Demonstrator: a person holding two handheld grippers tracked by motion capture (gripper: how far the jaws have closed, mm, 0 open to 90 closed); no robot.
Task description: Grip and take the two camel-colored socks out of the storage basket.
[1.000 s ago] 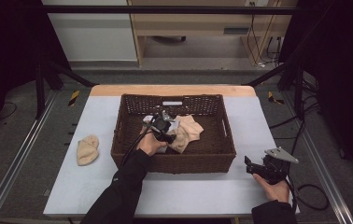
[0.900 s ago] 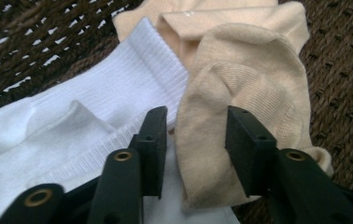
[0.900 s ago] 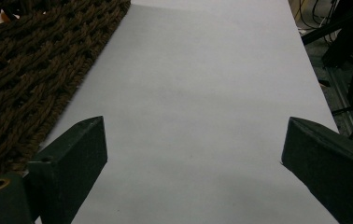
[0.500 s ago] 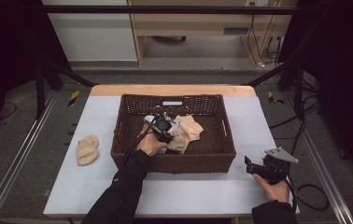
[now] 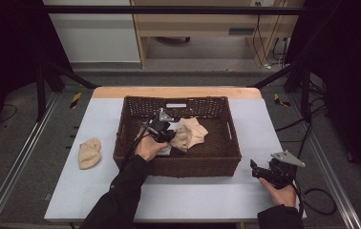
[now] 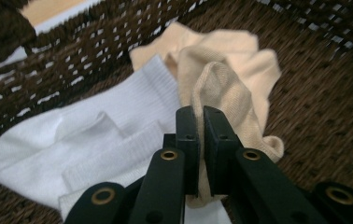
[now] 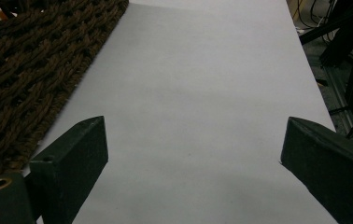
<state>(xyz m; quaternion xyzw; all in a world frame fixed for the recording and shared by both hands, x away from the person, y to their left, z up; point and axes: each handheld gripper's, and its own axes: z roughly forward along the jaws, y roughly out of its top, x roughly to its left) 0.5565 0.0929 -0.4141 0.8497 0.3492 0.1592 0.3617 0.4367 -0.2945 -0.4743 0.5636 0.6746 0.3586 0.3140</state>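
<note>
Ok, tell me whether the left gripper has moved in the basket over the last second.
No. In the high view the left gripper sits at the same spot against the wicker basket rim, shut on the beige sock.

A flat white tabletop (image 5: 207, 200) (image 7: 202, 93) has a pale wooden strip (image 5: 178, 92) along its far edge. On the grey floor past its far corners lie two yellow-and-black markers, left (image 5: 75, 99) and right (image 5: 280, 99). A light wooden desk (image 5: 207, 24) stands farther back. Black cables (image 5: 322, 200) coil near right.
</note>
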